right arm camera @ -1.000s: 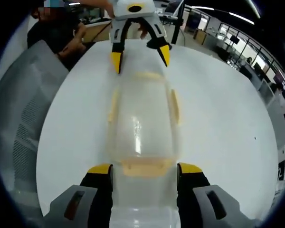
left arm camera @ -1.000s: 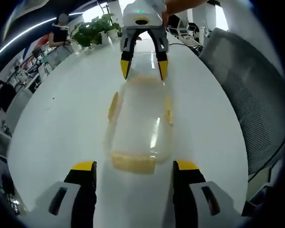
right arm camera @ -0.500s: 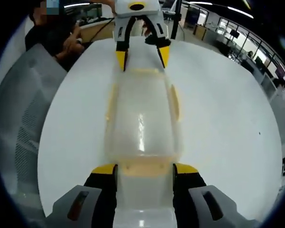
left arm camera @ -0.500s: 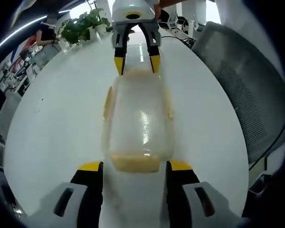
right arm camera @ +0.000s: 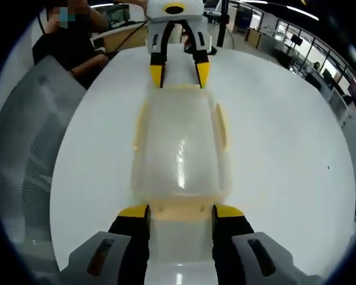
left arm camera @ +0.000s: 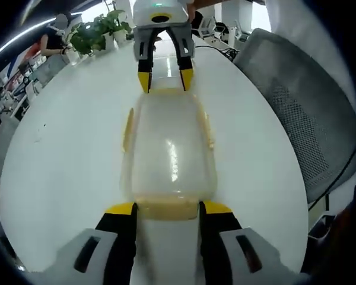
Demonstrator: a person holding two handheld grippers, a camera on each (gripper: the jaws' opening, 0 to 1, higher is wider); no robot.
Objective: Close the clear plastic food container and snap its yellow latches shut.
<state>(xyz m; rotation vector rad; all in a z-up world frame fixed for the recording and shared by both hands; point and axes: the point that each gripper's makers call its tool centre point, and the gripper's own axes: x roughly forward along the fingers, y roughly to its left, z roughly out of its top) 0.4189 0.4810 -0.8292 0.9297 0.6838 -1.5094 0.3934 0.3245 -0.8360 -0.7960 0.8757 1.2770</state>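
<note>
The clear plastic container [left arm camera: 169,154] lies lengthwise on the white table [left arm camera: 59,154], lid on, with yellow latches along its sides [left arm camera: 128,127] and at both ends. My left gripper [left arm camera: 168,209] has its jaws pressed against the sides of the near yellow end latch [left arm camera: 166,208]. At the opposite end, the right gripper [left arm camera: 164,80] straddles the other end latch. In the right gripper view the same container [right arm camera: 179,148] runs away from me; my right gripper [right arm camera: 181,212] clasps its near end latch [right arm camera: 181,209], and the left gripper [right arm camera: 179,74] sits at the far end.
A grey mesh chair [left arm camera: 296,119] stands against the table edge, also seen as the chair [right arm camera: 24,154] in the right gripper view. Potted plants [left arm camera: 92,32] sit at the table's far end. A person [right arm camera: 77,35] sits beyond the table. Bare table [right arm camera: 285,136] flanks the container.
Both grippers have moved in toward the container's ends, and each pair of jaws has narrowed from wide apart to touching its end latch. The container has stayed in place.
</note>
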